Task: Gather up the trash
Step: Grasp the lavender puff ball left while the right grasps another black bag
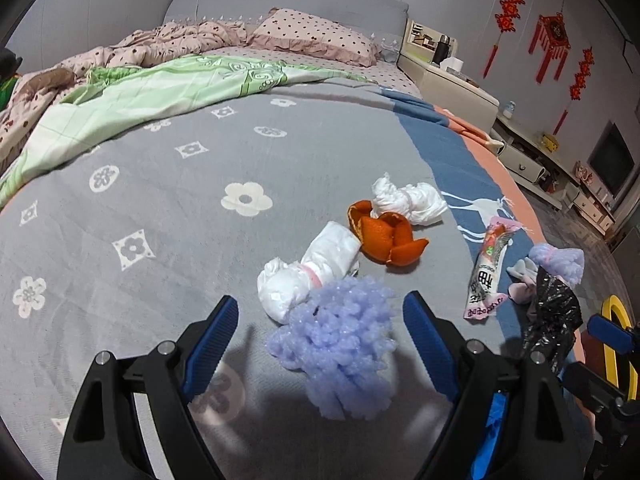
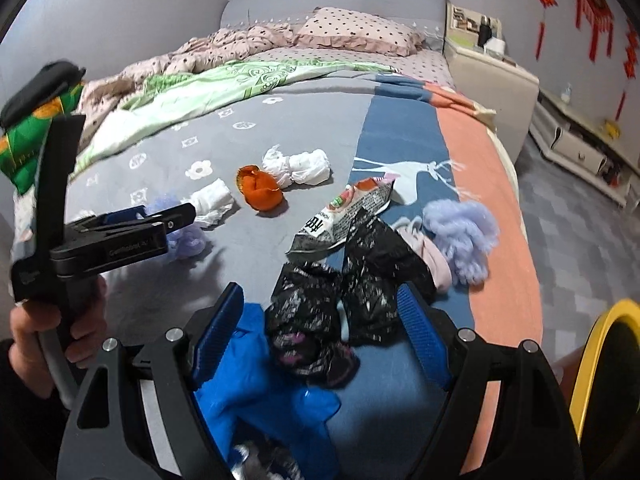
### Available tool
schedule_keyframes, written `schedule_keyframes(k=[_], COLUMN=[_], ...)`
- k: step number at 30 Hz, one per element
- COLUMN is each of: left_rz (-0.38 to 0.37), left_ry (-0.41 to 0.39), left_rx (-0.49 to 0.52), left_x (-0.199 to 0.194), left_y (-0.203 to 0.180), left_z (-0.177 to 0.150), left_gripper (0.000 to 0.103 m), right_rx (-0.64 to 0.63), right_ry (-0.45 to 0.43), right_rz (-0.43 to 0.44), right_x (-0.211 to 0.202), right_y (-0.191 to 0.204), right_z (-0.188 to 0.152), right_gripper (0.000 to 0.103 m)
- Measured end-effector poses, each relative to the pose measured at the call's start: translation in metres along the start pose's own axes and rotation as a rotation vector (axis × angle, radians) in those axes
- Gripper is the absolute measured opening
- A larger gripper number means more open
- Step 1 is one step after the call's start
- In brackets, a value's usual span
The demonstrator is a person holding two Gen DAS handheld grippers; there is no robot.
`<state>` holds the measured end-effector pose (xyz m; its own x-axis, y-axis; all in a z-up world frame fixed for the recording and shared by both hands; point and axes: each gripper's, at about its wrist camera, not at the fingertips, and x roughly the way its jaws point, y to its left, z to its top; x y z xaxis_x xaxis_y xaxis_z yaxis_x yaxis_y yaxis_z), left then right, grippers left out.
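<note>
- Grey flowered blanket covers most of the bed, with a blue stripe and a salmon one running down its right side; all the trash sits on it.
- Green quilt is bunched up further back, in front of a polka-dot pillow.
- Black plastic bag, crumpled and shiny, lies between the fingers of the right gripper. Jaws are spread wide and not pressing on it, as far as I can tell.
- Blue glove-looking thing lies right below that bag, partly under the right gripper.
- Lilac fluffy puff sits between the fingers of the left gripper, also spread wide, pads clear of it on both sides.
- Second lilac puff is over on the salmon stripe, just beside a pinkish cloth.
- Snack wrapper lies on the blue stripe, touching the black bag's far end.
- Two white wadded bundles: one just behind the left gripper's puff, another further back.
- Orange peel sits between those two bundles, touching both.
- Yellow rim of something pokes in at the right edge, off the bed.
</note>
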<state>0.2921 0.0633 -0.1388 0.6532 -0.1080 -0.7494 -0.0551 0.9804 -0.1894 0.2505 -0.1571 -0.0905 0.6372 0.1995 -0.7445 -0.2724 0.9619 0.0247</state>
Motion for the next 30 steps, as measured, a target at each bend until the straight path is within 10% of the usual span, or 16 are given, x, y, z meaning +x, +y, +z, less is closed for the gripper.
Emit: schedule_keyframes(k=[9, 15, 21, 30], left_rz=[-0.025, -0.025, -0.034, -0.026], left_ry=[0.035, 0.041, 0.028, 0.015], left_rx=[-0.022, 0.001, -0.018, -0.010], left_x=[0.018, 0.022, 0.018, 0.007], left_y=[0.007, 0.001, 0.005, 0.005], left_z=[-0.004, -0.007, -0.007, -0.009], left_gripper=[0.079, 0.057, 0.050, 0.049], right_rx=[-0.041, -0.032, -0.023, 0.007], right_ry=[0.051, 0.067, 0.033, 0.052], right_rz=[-0.047, -0.041, -0.020, 0.004], right_x=[0.036, 0.048, 0.042, 0.036], right_y=[0.000, -0.004, -0.006, -0.007], right_z=[-0.003, -0.003, -0.002, -0.005], right_gripper=[0.068, 0.061, 0.022, 0.020])
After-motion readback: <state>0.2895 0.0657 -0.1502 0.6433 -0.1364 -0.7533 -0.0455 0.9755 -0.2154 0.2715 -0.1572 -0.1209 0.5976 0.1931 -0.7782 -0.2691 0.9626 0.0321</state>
